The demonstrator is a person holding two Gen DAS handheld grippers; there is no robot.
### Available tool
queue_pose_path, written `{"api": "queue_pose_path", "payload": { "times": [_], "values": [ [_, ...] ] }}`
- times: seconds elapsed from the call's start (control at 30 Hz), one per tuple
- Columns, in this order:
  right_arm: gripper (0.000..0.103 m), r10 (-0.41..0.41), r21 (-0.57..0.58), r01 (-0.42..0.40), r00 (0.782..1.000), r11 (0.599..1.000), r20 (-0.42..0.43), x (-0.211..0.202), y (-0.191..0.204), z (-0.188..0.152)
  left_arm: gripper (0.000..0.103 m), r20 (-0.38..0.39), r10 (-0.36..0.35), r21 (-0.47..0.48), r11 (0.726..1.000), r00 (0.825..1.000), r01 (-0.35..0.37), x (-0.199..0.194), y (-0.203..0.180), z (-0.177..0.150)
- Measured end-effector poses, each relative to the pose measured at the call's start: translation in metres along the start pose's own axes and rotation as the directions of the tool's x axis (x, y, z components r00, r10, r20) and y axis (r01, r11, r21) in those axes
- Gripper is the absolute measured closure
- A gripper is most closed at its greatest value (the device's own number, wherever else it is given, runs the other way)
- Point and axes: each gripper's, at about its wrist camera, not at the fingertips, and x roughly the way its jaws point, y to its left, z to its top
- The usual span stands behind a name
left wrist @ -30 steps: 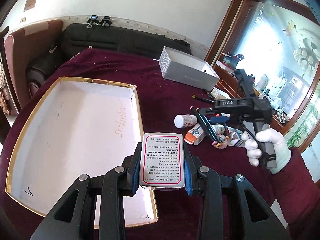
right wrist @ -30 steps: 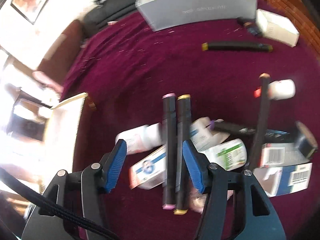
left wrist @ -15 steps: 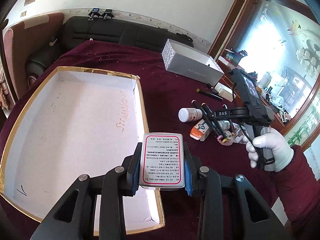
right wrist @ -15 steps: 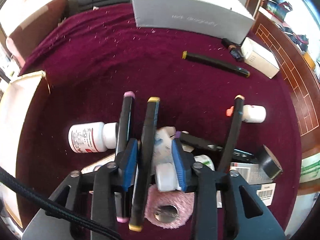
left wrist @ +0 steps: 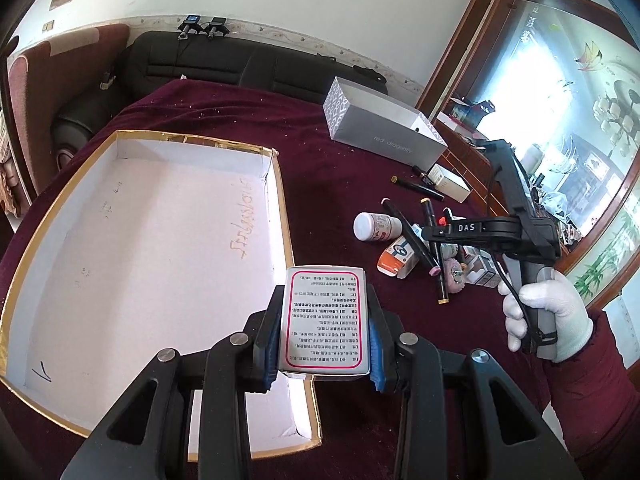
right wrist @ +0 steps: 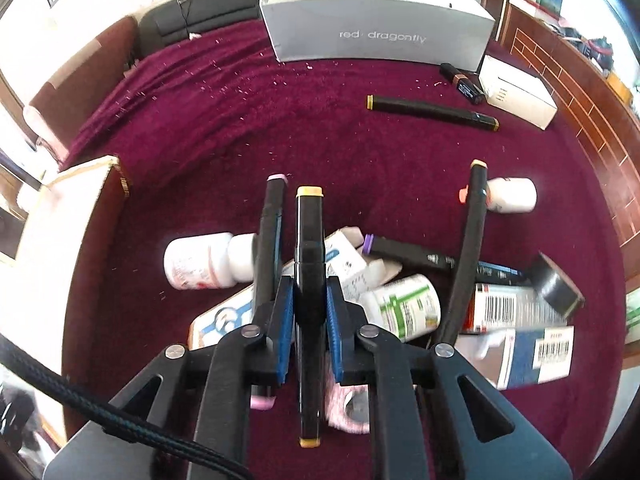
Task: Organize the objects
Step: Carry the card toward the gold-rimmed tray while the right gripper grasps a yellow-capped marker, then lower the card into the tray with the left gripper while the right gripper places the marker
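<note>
My left gripper (left wrist: pixel 324 320) is shut on a white box with red-framed text (left wrist: pixel 325 318), held above the near right corner of the gold-rimmed white tray (left wrist: pixel 280 184). My right gripper (right wrist: pixel 309 304) is shut on a black marker with yellow caps (right wrist: pixel 309 248), over a pile of white pill bottles (right wrist: pixel 200 260), medicine boxes (right wrist: pixel 516 308) and markers. A pink-capped marker (right wrist: pixel 272 232) lies just left of the held one. The right gripper also shows in the left wrist view (left wrist: pixel 434 236), on the pile.
A grey shoebox (right wrist: pixel 376 32) stands at the table's far side, with a loose black marker (right wrist: pixel 432 113) and a small white box (right wrist: pixel 516 96) beside it. A pink fuzzy item (right wrist: pixel 348 404) lies under the right gripper. A dark sofa (left wrist: pixel 224 64) is behind the maroon-covered table.
My right gripper has dropped onto the pile and closed on the yellow-capped marker. My left gripper with its box stays over the tray's corner.
</note>
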Motion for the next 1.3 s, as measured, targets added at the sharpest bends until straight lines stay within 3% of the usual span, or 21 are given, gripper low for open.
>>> {"api": "queue_pose_path", "payload": {
  "times": [0.2, 0.43, 0.6, 0.73, 0.87, 1.0, 1.13, 1.3],
  "values": [
    [0.09, 0.041, 0.014, -0.042, 0.997, 0.999, 0.066, -0.035, -0.003, -0.008, 0.073, 0.041, 0.0, 0.013, 1.0, 0.999, 0.0, -0.018, -0.007, 0.0],
    [0.09, 0.134, -0.049, -0.127, 0.976, 0.991, 0.17, -0.09, 0.023, -0.017, 0.073, 0.139, 0.022, 0.031, 0.999, 0.99, -0.027, -0.05, -0.007, 0.011],
    [0.09, 0.223, -0.146, -0.196, 0.953, 0.97, 0.204, -0.124, 0.061, -0.017, 0.073, 0.207, 0.082, 0.053, 0.994, 0.975, -0.095, -0.073, -0.001, 0.025],
    [0.09, 0.31, -0.207, -0.274, 0.936, 0.939, 0.167, -0.133, 0.093, -0.016, 0.073, 0.237, 0.141, 0.072, 0.984, 0.961, -0.162, -0.082, 0.008, 0.041],
    [0.09, 0.397, -0.246, -0.369, 0.914, 0.896, 0.077, -0.123, 0.127, -0.015, 0.073, 0.252, 0.205, 0.104, 0.966, 0.946, -0.237, -0.077, 0.019, 0.061],
    [0.09, 0.414, -0.256, -0.4, 0.91, 0.88, 0.001, -0.093, 0.158, -0.014, 0.073, 0.237, 0.24, 0.106, 0.957, 0.941, -0.271, -0.055, 0.034, 0.077],
    [0.09, 0.406, -0.22, -0.411, 0.911, 0.885, -0.071, -0.045, 0.176, -0.008, 0.073, 0.155, 0.264, 0.07, 0.958, 0.952, -0.278, -0.013, 0.061, 0.092],
    [0.09, 0.35, -0.189, -0.369, 0.928, 0.91, -0.126, 0.01, 0.189, 0.013, 0.073, 0.062, 0.311, 0.02, 0.95, 0.948, -0.313, 0.038, 0.093, 0.103]
  ]
}}
